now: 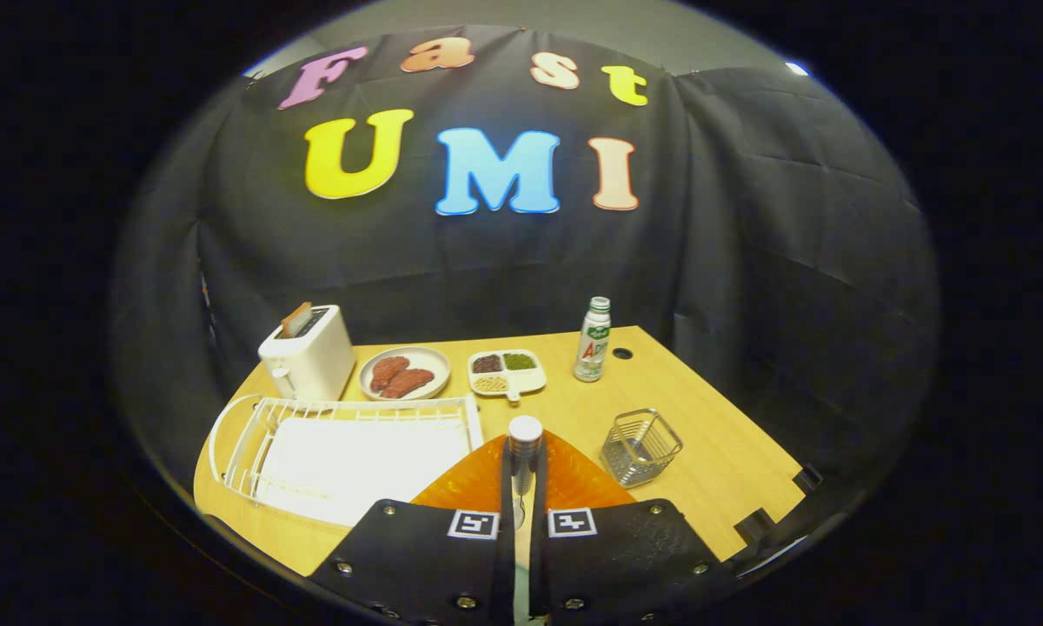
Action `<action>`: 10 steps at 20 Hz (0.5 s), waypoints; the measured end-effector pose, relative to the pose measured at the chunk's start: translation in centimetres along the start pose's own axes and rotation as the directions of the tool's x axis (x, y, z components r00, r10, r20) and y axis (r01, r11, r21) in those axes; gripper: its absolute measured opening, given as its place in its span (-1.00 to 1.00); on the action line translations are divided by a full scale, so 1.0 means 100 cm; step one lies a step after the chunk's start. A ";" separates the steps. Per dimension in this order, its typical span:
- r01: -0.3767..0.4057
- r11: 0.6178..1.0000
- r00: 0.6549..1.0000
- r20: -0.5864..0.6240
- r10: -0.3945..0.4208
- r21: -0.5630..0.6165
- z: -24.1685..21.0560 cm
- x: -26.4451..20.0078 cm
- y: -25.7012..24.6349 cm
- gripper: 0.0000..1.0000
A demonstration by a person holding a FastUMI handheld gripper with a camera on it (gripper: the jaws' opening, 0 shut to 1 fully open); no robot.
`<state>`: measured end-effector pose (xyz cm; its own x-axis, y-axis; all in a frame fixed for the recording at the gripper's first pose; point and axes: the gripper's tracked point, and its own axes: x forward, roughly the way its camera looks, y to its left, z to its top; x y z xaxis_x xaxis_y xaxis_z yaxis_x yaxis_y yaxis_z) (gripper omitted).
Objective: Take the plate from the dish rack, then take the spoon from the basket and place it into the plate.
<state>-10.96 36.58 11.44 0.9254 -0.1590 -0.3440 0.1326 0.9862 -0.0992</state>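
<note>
My gripper (521, 515) is shut on a metal spoon (524, 452), whose handle stands up between the two fingers with its rounded end on top. Right under the fingers and the spoon lies an orange plate (575, 476) on the wooden table; the fingers hide most of it. Whether the spoon's lower end touches the plate is hidden. The wire basket (641, 448) stands just right of the plate with nothing in it. The white dish rack (348, 452) sits to the left of the plate, with no dishes in it.
Beyond the rack stand a white toaster (308, 352), a plate of red meat (404, 374) and a divided snack dish (507, 372). A small bottle (593, 341) stands behind the basket. The table's right edge (747, 417) runs close past the basket.
</note>
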 end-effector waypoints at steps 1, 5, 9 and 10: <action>-0.032 0.999 0.999 -0.011 0.032 -0.016 -0.008 -0.007 0.013 -0.87; -0.132 0.988 0.990 -0.059 0.127 -0.082 -0.042 -0.025 0.052 -0.87; -0.176 0.977 0.979 -0.122 0.161 -0.118 -0.076 -0.035 0.063 -0.87; -0.184 0.976 0.976 -0.136 0.167 -0.119 -0.083 -0.037 0.064 -0.87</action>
<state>-16.52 43.05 4.35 0.8776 0.0034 -0.4794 -0.0830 0.9860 -0.1449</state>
